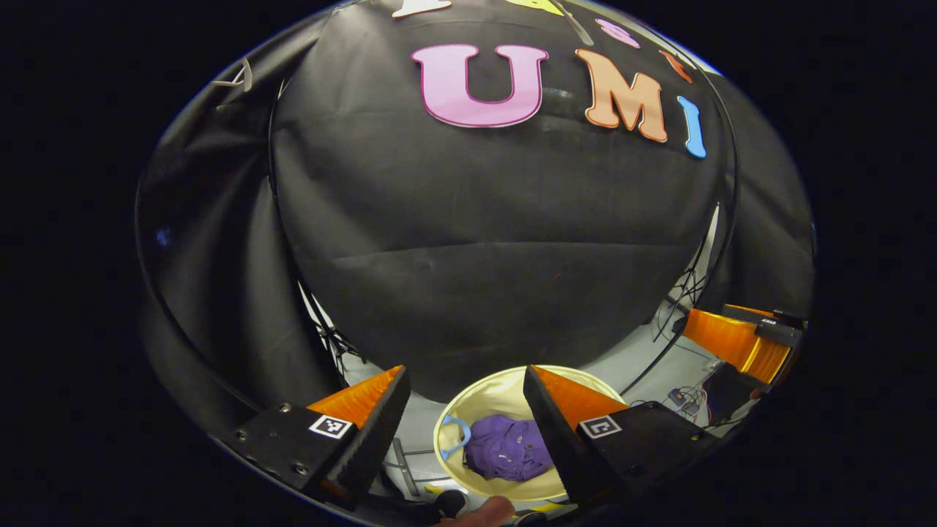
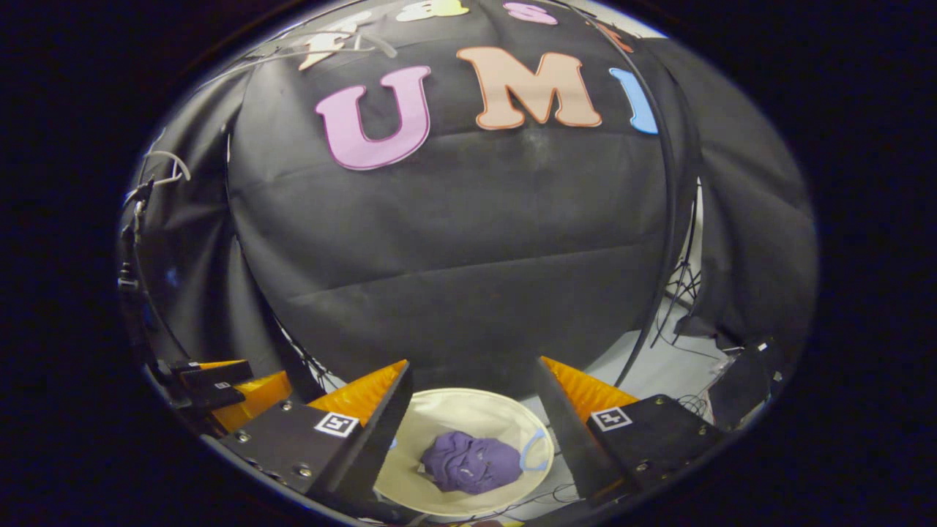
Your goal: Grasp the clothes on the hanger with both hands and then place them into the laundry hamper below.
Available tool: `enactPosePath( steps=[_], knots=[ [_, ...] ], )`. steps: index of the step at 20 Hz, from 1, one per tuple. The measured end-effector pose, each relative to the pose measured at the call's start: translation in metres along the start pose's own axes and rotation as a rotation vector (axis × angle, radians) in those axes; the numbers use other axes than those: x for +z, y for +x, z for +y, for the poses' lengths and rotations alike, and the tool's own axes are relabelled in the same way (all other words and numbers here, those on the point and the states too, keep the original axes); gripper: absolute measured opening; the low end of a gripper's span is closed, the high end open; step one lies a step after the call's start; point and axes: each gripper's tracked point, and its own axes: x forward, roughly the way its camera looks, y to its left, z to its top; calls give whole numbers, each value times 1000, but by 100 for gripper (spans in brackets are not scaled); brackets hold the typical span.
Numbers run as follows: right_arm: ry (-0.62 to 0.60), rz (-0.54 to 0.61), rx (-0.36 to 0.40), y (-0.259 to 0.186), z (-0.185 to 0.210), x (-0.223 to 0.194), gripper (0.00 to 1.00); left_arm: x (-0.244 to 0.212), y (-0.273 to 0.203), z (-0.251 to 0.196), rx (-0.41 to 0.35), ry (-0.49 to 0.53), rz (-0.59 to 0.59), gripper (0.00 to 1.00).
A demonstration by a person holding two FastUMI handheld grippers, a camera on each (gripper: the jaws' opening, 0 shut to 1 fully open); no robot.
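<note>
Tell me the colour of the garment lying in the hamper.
Purple; the garment shows best in the right gripper view.

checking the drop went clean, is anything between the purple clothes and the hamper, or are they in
Nothing visible stands between them: the purple clothes already lie crumpled inside the hamper, with a blue hanger beside them. Both hand-held grippers, left and right, are open above it.

hamper (image 1: 446,432) rim behind gripper fingers (image 1: 556,432), hanger (image 1: 455,433) part hidden
</note>
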Motion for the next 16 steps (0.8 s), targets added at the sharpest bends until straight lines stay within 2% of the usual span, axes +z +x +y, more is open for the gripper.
enactPosePath(
  steps=[4, 6, 9, 14, 16],
  knots=[
    [-4, -70, 31, -22, 0, 43, 99, 53, -25, 4, 24, 19, -95, 96],
    [0, -109, 67, -32, 8, 68, 99, 73, -34, 6, 46, -6, -142, 98],
    [-25, -159, 92, -46, 13, 97, 99, 109, -60, 19, 102, 5, -218, 96],
    [-53, -213, 117, -79, 21, 127, 99, 151, -104, 9, 72, -22, -324, 94],
    [-48, -236, 135, -94, 25, 136, 99, 167, -123, 8, 64, -29, -369, 96]
  ],
)
